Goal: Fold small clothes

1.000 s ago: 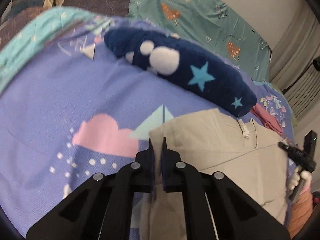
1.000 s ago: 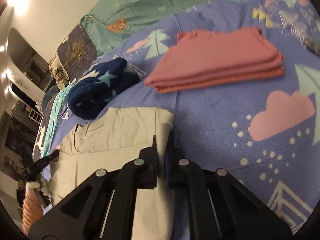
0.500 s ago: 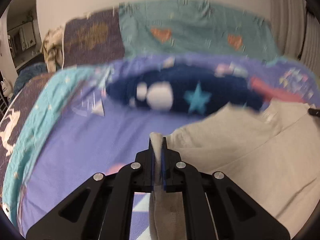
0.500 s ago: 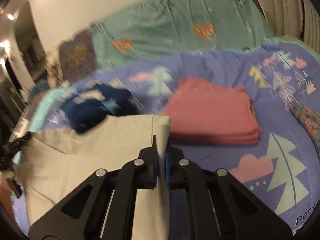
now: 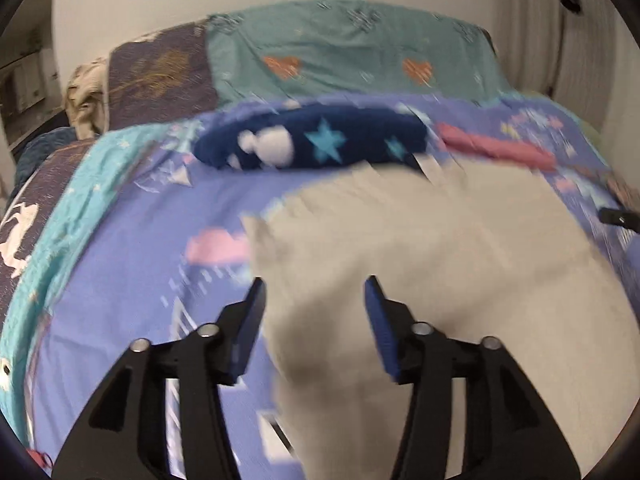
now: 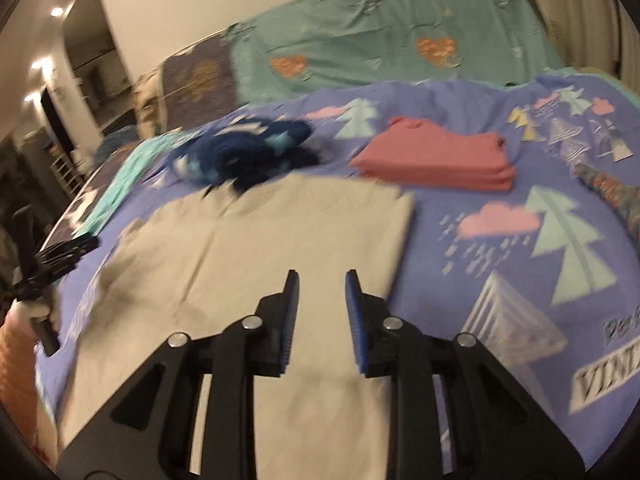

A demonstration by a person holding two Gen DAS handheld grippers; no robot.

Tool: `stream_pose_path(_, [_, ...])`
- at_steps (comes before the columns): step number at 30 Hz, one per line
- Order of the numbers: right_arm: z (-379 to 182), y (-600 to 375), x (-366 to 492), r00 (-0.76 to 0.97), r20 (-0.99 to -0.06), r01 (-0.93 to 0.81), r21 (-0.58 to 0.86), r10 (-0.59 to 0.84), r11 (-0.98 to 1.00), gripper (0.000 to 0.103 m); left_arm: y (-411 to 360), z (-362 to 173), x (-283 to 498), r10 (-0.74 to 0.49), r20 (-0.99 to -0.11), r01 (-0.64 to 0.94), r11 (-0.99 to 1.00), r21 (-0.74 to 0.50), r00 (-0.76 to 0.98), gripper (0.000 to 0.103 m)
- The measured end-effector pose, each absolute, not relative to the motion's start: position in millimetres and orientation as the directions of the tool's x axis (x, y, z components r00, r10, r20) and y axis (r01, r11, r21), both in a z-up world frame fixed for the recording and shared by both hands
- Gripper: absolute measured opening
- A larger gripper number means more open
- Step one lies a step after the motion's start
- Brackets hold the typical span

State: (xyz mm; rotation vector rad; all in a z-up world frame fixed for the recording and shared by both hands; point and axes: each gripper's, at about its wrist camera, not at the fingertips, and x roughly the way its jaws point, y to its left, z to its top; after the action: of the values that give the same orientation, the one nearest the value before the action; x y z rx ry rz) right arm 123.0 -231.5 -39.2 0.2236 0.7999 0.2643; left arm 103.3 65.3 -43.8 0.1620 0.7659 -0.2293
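Note:
A beige garment (image 5: 440,248) lies spread on the purple bedspread (image 5: 132,248). It fills the middle of the right wrist view too, as the beige garment (image 6: 280,240). My left gripper (image 5: 314,292) hovers over the cloth's left edge, its jaws opening, with nothing pressed between the pads. My right gripper (image 6: 318,282) hangs above the cloth's near right part, jaws opening, pads clear of the fabric. The left gripper (image 6: 48,256) and a hand show at the left edge of the right wrist view. Both views are blurred by motion.
A navy star-print fleece bundle (image 5: 316,142) lies just beyond the beige cloth. A folded pink garment (image 6: 436,158) sits at the back right on the purple bedspread (image 6: 500,280). A teal pillow (image 6: 392,44) and a dark patterned pillow (image 5: 160,80) stand against the wall.
Both grippers were shut on corners of the beige cloth, lifted and carried them, and now stand open with the cloth let go and lying flat. Both cameras have pulled back and levelled out.

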Motion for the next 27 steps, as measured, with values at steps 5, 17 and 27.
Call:
stream_pose_path(5, [-90,-233,98,0.623,-0.743,-0.072,0.257,0.245,0.964,0.029,56,-85,71,-0.047,-0.737,0.270,0.945,0.187,0.674,0.061])
stream_pose_path(17, [-96,-273,-9,0.632,-0.687,-0.013,0.454,0.359,0.891,0.030,110,-85,-28,-0.248,-0.765,0.188,0.968,-0.169,0.594,0.066])
stream_pose_path(27, [-98,-291,-90,0.649,-0.670,0.026,0.494,0.361,0.869,0.042,108,-91,-102,-0.326,-0.753,0.279,0.940,-0.195,0.572,0.066])
